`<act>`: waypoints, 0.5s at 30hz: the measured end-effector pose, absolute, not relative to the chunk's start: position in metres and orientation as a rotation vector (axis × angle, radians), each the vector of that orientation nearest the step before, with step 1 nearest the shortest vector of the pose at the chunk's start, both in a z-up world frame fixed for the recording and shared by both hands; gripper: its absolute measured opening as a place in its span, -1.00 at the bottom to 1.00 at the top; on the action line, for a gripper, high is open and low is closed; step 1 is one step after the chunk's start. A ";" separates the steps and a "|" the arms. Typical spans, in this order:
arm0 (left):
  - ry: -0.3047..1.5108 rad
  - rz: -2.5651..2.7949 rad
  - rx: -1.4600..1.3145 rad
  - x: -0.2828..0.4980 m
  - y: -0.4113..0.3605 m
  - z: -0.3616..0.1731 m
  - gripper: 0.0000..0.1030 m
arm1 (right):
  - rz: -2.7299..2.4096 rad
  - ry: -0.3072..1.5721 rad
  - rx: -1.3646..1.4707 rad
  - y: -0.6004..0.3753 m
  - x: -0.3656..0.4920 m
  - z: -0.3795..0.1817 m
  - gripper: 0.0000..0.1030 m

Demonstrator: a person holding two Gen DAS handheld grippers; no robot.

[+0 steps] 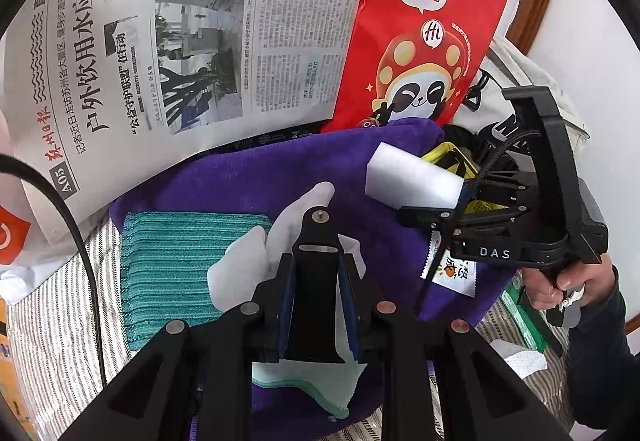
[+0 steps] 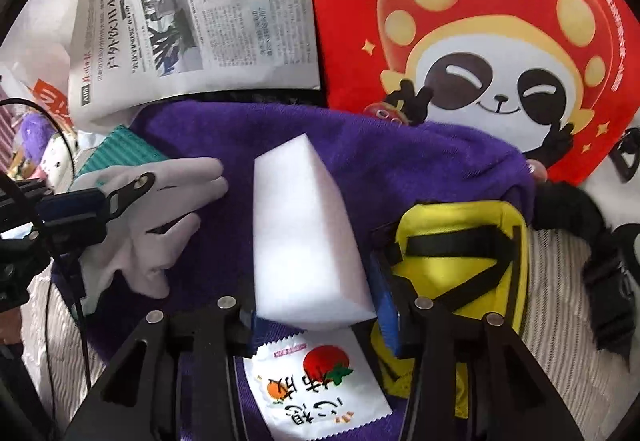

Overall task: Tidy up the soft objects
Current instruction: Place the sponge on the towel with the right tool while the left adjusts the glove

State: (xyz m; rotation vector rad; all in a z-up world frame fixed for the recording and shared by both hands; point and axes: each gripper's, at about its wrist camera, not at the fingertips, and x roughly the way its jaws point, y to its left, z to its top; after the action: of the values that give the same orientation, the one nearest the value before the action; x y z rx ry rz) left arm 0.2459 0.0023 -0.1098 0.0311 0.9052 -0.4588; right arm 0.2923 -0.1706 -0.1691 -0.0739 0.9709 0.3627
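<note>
A: Status on the soft stuff?

B: Left gripper (image 1: 316,281) is sitting nearly closed, pinching the white fabric glove (image 1: 256,261) over the purple fleece towel (image 1: 248,177). Right gripper (image 2: 316,315) is standing part open around the white rectangular foam sponge (image 2: 304,225); can't tell if the pads are pressing.

A: What's done?

B: Folded teal ribbed cloth (image 1: 168,265) is lying flat on the towel, looking placed. Glove and sponge are going down beside it.

A: Left?

B: Yellow mesh pouch with black straps (image 2: 456,253) is lying half off the towel, probably pending.
</note>
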 end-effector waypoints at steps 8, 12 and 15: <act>0.928 -0.442 0.054 0.251 -0.004 -0.123 -0.59 | 0.388 0.943 -0.017 -0.181 0.285 -0.156 0.23; 0.946 -0.421 0.072 0.255 -0.005 -0.131 -0.59 | 0.416 0.917 0.010 -0.188 0.280 -0.145 0.23; 0.957 -0.420 0.078 0.257 -0.005 -0.135 -0.58 | 0.444 0.900 0.027 -0.188 0.280 -0.137 0.23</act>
State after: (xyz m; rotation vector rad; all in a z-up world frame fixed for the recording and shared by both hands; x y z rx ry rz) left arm 0.2566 -0.0051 -0.1353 0.0780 0.9568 -0.4199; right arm 0.2803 -0.1880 -0.1368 0.0269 0.8996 0.4438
